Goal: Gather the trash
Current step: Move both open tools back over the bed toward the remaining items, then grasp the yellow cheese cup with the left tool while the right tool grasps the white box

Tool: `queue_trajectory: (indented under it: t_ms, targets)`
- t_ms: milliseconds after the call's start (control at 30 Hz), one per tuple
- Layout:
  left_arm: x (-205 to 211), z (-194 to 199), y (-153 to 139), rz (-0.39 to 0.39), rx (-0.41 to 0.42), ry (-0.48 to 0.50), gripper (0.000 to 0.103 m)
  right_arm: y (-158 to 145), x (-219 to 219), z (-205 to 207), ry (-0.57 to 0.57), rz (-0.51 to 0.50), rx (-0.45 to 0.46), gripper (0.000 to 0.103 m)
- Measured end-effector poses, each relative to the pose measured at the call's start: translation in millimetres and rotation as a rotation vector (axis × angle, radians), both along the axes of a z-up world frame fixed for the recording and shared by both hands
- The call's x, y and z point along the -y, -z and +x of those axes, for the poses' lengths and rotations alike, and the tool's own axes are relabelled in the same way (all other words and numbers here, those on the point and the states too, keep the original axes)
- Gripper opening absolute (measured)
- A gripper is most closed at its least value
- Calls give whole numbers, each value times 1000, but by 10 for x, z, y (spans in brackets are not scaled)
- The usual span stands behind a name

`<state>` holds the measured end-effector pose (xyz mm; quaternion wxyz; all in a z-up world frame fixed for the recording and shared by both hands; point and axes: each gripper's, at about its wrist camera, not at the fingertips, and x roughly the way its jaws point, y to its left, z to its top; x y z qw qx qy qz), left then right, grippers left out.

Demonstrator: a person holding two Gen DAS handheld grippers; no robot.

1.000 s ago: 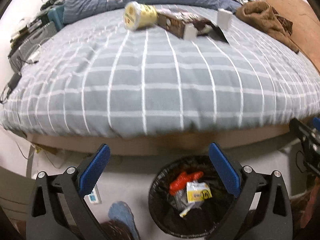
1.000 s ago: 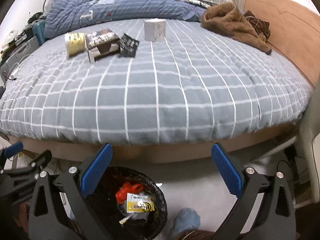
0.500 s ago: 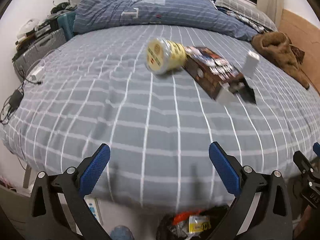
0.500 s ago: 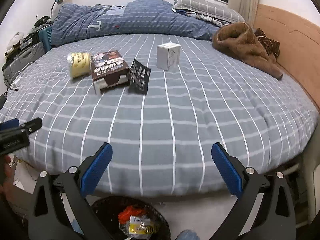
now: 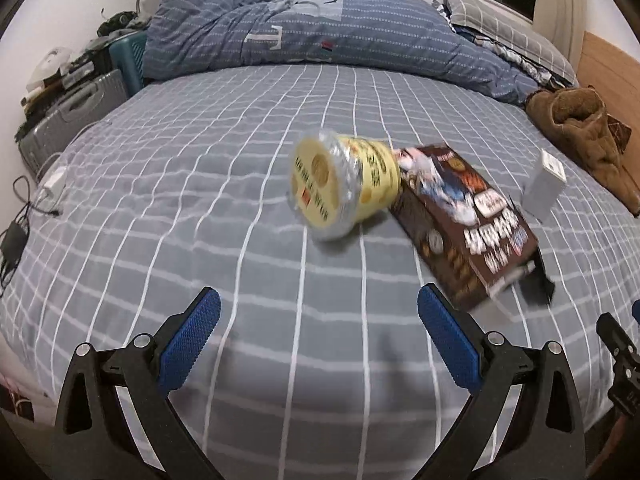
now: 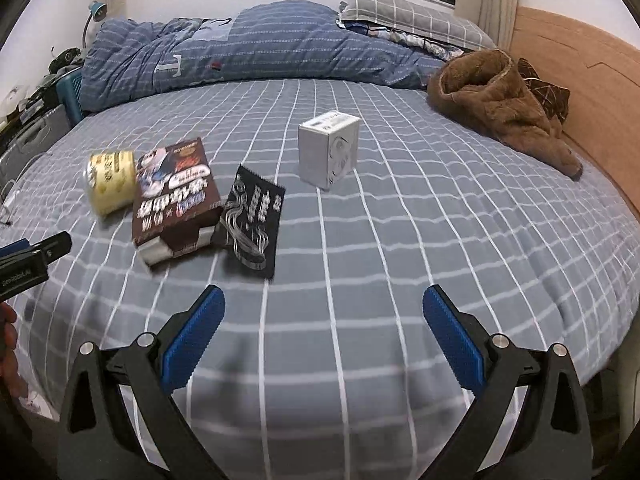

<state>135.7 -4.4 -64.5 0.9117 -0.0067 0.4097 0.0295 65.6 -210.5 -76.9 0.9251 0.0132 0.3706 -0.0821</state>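
A yellow cup lies on its side on the grey checked bed, touching a brown box. A black wrapper lies beside the box, and a white box stands farther back. The cup also shows in the right wrist view. My left gripper is open and empty, hovering over the bed just short of the cup. My right gripper is open and empty, short of the wrapper.
A blue duvet and pillows lie at the bed's far end. Brown clothing lies at the right by the wooden bed frame. A suitcase and clutter stand left of the bed.
Both grippers have risen from the bin on the floor and moved forward over the bed. The bin has dropped out of view. The trash items now look closer.
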Motion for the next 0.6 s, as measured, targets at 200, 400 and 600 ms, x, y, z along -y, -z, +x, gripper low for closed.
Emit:
queue_trajectory:
  t_ms: [200,400,600]
  targets:
    - [62,393,-2,7,14,-2,97,29,4,403,-14,-1,-7,95]
    - [119,680,25,1,23,-20,97,80,66,732,-14,0,-20,95]
    - [208,915,48,14,41,-22,97,134,154,952,-3,28,-34,95]
